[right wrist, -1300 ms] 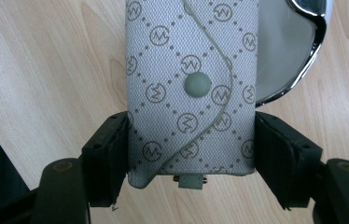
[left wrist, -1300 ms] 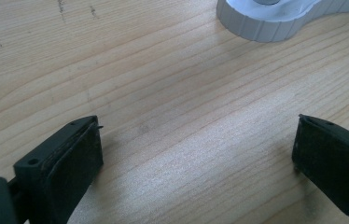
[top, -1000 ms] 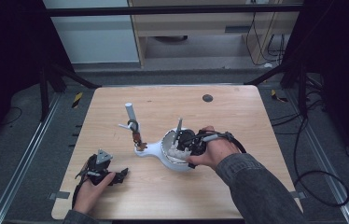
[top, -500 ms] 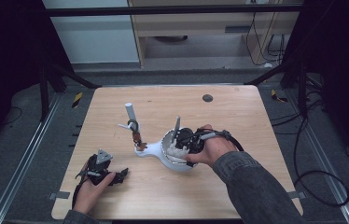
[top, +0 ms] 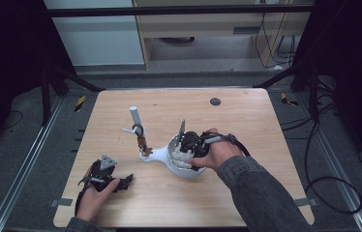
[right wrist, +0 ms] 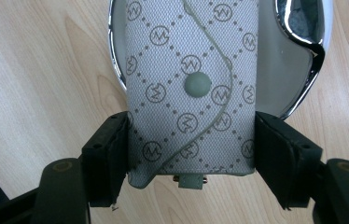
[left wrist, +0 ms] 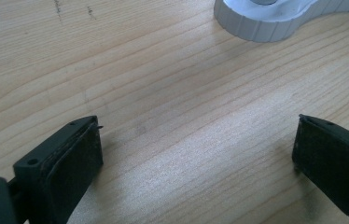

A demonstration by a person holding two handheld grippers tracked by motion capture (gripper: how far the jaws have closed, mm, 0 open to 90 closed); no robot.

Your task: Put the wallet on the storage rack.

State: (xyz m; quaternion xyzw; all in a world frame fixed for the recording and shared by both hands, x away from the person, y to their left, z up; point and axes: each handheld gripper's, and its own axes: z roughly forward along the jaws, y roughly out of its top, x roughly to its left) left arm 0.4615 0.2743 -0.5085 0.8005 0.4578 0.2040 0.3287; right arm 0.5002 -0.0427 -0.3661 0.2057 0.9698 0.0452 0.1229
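Almost nothing has moved since the earlier frames: the right gripper [top: 188,145] is kept over the white dish [top: 181,166], only a little shifted, and the left gripper [top: 105,178] is kept resting on the wooden table [top: 247,125] near its front left corner.

The key pouch [right wrist: 191,88] is pinched across its width by the right gripper [right wrist: 191,149], one black pad on each long edge, low on the pouch near its bottom end. It is held just over the dish, whose shiny chrome rim [right wrist: 312,46] is seen behind it. The jaws of the left gripper [left wrist: 196,154] are spread wide, with only bare wood between them.

The pouch is judged to be light and soft. It is made of grey woven fabric with a printed diamond pattern of small round logos, and its curved flap is closed by a dull green snap button [right wrist: 197,85]. A small metal part shows at the lower edge, so something hard is probably inside. The cloth gives some friction, so slipping is not much expected, but the body can fold under strong pressure. The long edges, as now, are thought the best place to hold.

The dish is smooth, hard and rounded, joined to a white ribbed base [left wrist: 266,18] with an upright stand [top: 138,128].
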